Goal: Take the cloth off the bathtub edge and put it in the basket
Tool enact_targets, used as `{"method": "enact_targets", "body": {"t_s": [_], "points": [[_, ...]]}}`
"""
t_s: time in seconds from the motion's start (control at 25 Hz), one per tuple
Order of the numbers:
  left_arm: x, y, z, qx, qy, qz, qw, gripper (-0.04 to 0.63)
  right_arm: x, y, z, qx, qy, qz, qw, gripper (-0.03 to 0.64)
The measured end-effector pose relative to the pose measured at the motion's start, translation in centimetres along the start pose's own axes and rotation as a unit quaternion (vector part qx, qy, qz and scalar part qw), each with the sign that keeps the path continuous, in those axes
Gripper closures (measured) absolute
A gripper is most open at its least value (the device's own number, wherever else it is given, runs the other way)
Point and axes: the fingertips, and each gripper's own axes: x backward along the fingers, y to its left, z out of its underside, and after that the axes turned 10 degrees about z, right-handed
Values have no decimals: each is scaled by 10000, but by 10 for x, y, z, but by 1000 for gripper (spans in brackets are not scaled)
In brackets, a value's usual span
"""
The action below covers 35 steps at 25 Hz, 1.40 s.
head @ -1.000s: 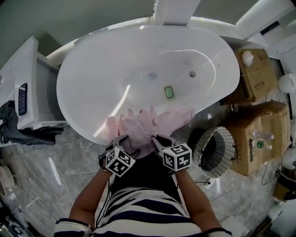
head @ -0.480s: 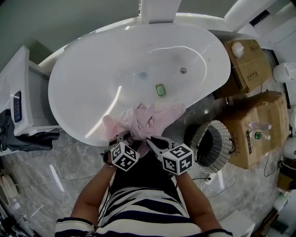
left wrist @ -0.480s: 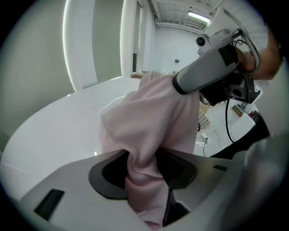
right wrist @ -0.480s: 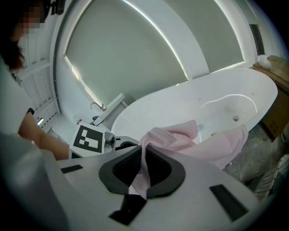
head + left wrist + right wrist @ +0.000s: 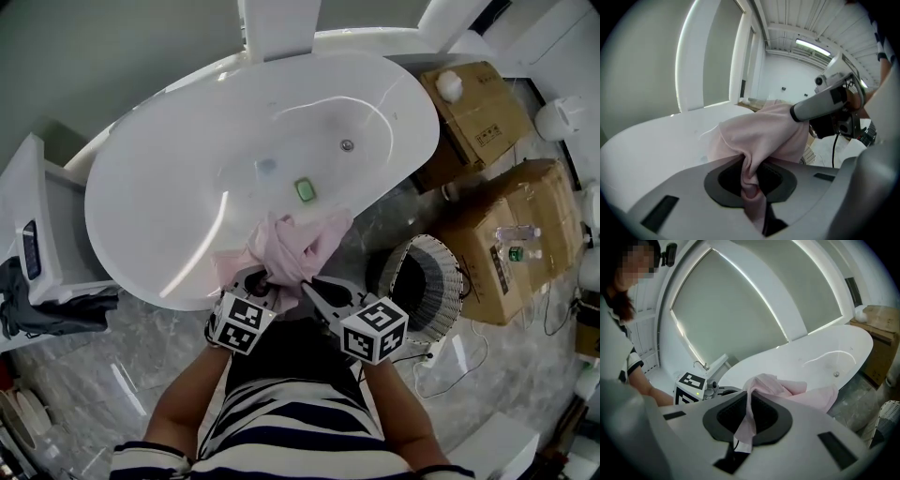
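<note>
Pink cloth (image 5: 292, 246) | bunched at bathtub (image 5: 178, 187) near edge | clamped by left tongs (image 5: 265, 278), just closed on it | also clamped by right tongs (image 5: 312, 291)

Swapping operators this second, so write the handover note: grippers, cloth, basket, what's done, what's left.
Left gripper: jaws have just been closing, now shut on the pink cloth.
Right gripper: shut on the same cloth.
Cloth: bunched between both grippers, far end over the bathtub's near rim.
Wire basket: on the floor to the right, beside cardboard boxes.
Done: cloth gripped.
Left: lift it clear, carry it right, drop it in the basket.
</note>
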Motion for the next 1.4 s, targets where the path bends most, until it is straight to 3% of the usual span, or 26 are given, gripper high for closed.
{"method": "enact_targets", "body": {"t_s": [0.24,0.76,1.04,1.4], "points": [[6,-15,-70,-114,-813,161,9965,538,42,-12,-35,-178,-759,232,9967,571],[-14,-88,-194,-331,-1518,1177,9808,538,144,-56,-94,-171,-2139,959,9720,570],[-34,-145,-255,-629,-1839,1769,9649,538,208,-83,-117,-126,-2781,1290,9517,570],[-56,-224,-317,-1154,-2264,2461,9353,540,281,-111,-135,95,-3408,1775,9232,569]]}}
